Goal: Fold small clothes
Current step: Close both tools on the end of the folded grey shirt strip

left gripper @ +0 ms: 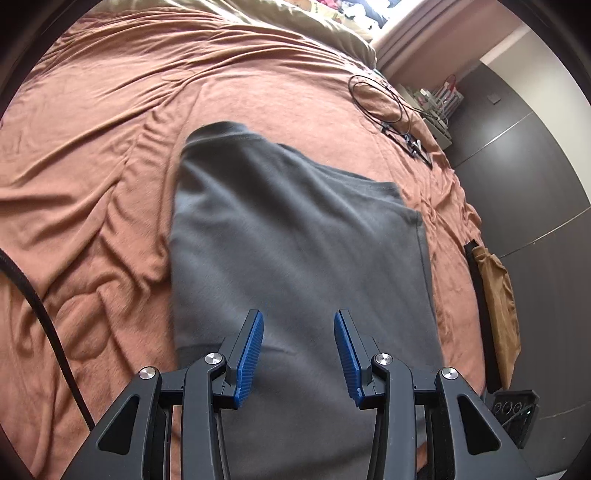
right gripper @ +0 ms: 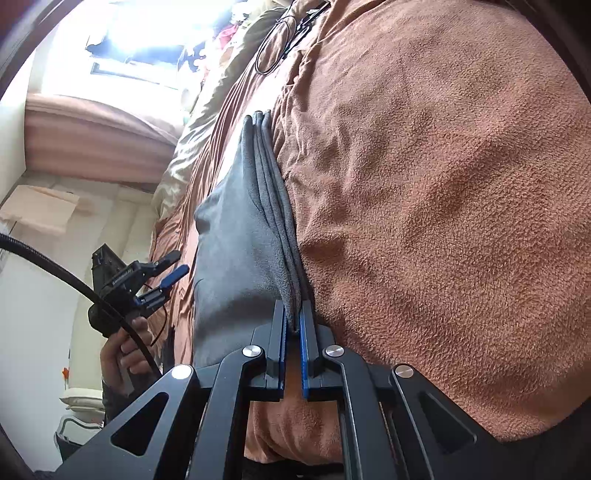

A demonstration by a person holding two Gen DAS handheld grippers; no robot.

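A dark grey garment [left gripper: 295, 240] lies folded lengthwise on a rust-brown bedspread [left gripper: 92, 184]. My left gripper [left gripper: 298, 321] is open and empty, hovering just above the garment's near part. In the right wrist view my right gripper [right gripper: 294, 314] is shut on the stacked folded edge of the grey garment [right gripper: 236, 236], close to the bedspread [right gripper: 443, 221]. The left gripper [right gripper: 173, 267] also shows there, held in a hand at the left, open.
A black cable loop with a small device [left gripper: 388, 103] lies on the bed's far right. A tan cloth on a black strip [left gripper: 495, 310] hangs at the bed's right edge. An olive blanket [left gripper: 295, 22] lies at the far end. Dark wardrobe doors [left gripper: 517, 166] stand right.
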